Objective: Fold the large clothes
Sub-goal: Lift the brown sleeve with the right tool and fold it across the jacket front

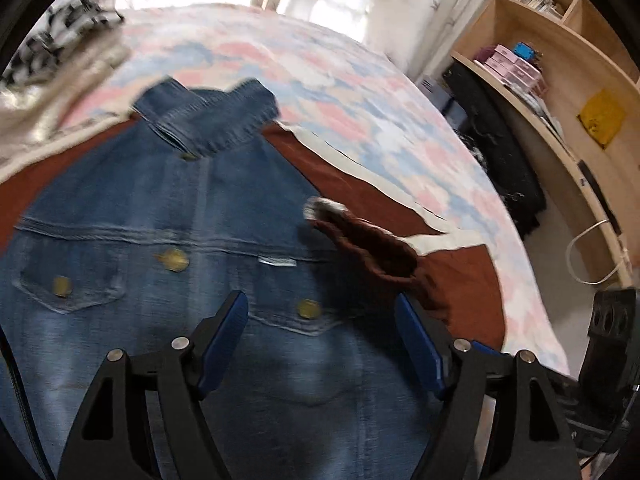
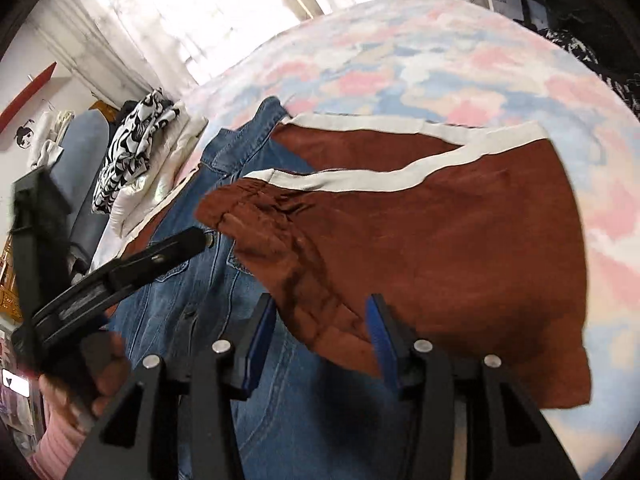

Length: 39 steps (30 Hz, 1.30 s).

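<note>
Two garments are lying stacked on the bed (image 1: 360, 80): a denim jacket (image 1: 160, 200) on top of a rust-brown garment (image 2: 460, 240) with a cream stripe. In the left wrist view the left gripper (image 1: 320, 344) is hovering over the jacket's chest, its jaws standing wide apart with nothing between them; the jacket's long axis is running straight ahead of that gripper, collar (image 1: 208, 116) at the far end, hem passing out of sight beneath it. In the right wrist view the right gripper (image 2: 320, 336) is hanging with its jaws partly apart and no pad pressing on cloth; a crumpled fold of the brown garment is lying just ahead of the fingertips and a little between them, seemingly loose. That brown fold is resting across the jacket's edge, ahead and to the right of the left gripper, and the brown cloth is spreading farther to the right over the bed. The right gripper looks nearer to the brown fold, while the left one is sitting squarely over the denim. Whichever garment is being folded next, the grasp seems to depend on that overlap. Blur is keeping the finer edges from being told.
</note>
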Motion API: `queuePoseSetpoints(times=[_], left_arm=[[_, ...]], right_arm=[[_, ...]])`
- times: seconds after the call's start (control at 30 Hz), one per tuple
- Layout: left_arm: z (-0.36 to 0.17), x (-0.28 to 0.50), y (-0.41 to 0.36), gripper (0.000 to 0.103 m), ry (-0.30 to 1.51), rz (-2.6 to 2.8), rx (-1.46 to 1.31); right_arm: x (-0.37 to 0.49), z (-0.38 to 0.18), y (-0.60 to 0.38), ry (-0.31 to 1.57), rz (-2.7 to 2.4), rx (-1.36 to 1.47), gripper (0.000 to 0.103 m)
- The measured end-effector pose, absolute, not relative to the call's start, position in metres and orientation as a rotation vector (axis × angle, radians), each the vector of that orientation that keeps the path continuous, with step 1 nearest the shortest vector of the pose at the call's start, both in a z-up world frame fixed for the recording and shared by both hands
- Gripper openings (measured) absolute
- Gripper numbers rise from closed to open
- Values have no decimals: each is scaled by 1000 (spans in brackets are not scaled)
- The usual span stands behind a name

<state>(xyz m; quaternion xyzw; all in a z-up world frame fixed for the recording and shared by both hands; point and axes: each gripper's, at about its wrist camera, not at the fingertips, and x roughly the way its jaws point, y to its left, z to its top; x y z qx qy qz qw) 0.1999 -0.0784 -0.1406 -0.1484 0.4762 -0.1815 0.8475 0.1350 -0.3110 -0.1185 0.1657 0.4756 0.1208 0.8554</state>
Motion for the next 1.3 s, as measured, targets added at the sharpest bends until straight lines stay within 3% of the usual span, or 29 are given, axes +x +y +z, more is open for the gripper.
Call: queuePoseSetpoints(times=[0.23,0.47,0.73,0.8,0.87,1.07,1.2,1.3], left_arm=[[-159,208,-74,76,1071,-493,-569],[-172,208,-64,87,1075,-558,-726],[-192,215,-88,88,1154,-487,-651],[-194,220,-101,76,1158,-490,-636],[-190,224,-116,33,1159,-445,-555],[-119,218,-140,24,959,-372,-246],[-54,210,-123,23,760,-315,-155],[-34,202,-92,23,663,-215,-77]], right_arm=[[122,-118,-318,965,243,395,47],[113,-122,-326,962,255,441,47],[111,-122,-326,960,251,428,47],[110,-122,-326,959,246,420,47],[109,-122,-327,962,237,408,47],[102,-106,-337,926,216,393,47],[98,-89,-348,877,183,382,47],[99,-82,-357,858,154,368,47]])
